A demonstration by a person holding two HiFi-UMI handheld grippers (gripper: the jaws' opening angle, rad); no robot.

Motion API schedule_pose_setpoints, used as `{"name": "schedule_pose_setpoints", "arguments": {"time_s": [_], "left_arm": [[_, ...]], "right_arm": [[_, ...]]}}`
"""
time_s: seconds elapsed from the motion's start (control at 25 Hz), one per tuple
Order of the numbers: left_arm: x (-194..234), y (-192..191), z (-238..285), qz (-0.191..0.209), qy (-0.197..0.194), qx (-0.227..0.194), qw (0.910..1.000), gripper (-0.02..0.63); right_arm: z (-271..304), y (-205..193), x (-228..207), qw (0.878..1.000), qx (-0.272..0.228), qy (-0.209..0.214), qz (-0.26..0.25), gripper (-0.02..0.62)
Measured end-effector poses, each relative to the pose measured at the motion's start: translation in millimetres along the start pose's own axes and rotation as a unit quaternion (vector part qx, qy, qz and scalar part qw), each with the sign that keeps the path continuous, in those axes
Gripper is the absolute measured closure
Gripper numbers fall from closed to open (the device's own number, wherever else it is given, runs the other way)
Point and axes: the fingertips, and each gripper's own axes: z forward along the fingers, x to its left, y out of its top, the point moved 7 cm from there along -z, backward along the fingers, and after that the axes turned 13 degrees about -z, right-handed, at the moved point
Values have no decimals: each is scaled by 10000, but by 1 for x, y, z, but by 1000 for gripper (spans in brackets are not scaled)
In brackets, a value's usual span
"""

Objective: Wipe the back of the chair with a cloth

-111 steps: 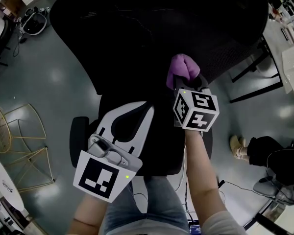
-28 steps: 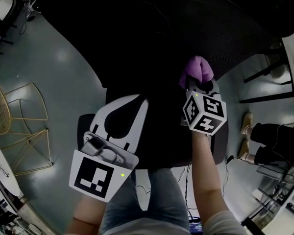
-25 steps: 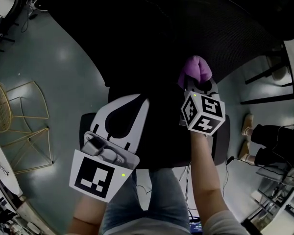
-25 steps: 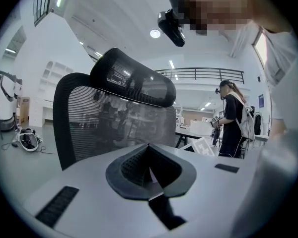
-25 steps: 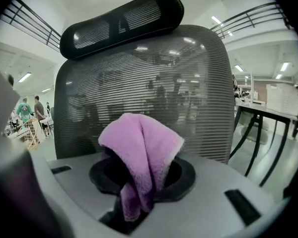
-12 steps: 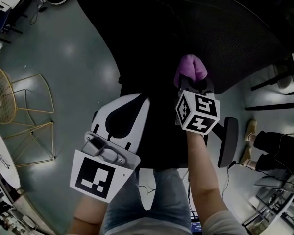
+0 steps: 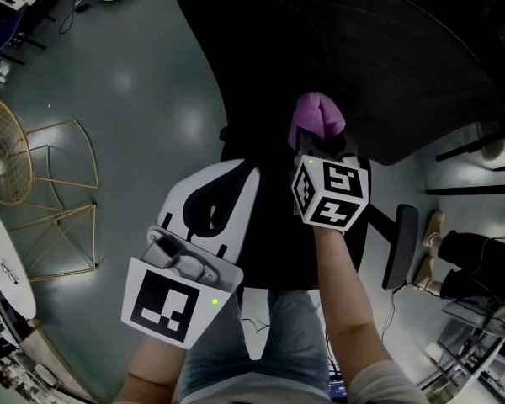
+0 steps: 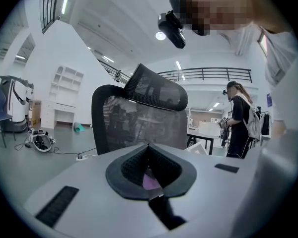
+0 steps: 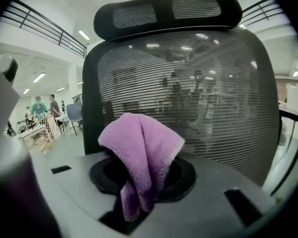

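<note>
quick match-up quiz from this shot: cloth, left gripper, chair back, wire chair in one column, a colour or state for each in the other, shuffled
1. cloth
2. left gripper
3. chair back
4. wire chair

a. black mesh
b. shut, holding nothing
c. gold
d. purple, clamped in the right gripper

Pairs: 1-d, 2-b, 3-a, 4-c

Gold wire chair (image 7: 7, 162), white round table (image 7: 4, 272), grey floor (image 7: 135, 99).
</note>
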Motion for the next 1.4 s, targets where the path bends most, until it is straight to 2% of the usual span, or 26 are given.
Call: {"name": "schedule_pose_setpoints", "arguments": {"time_s": [0.24,0.72,1.08,1.4], "left_arm": [[9,5,-13,-41,116,-62,9999,599],[30,8,-31,-166,316,-172,9992,599],[30,4,-36,-137,339,-137,9992,600],[32,-5,-38,-82,312,-25,9995,600]], "right_arm": [[13,10,41,9993,29,357,-146,480],[27,17,88,9967,104,753,-292,479],[24,13,93,9970,14,742,-228,479],[28,-17,98,9972,149,736,-45,479]]}}
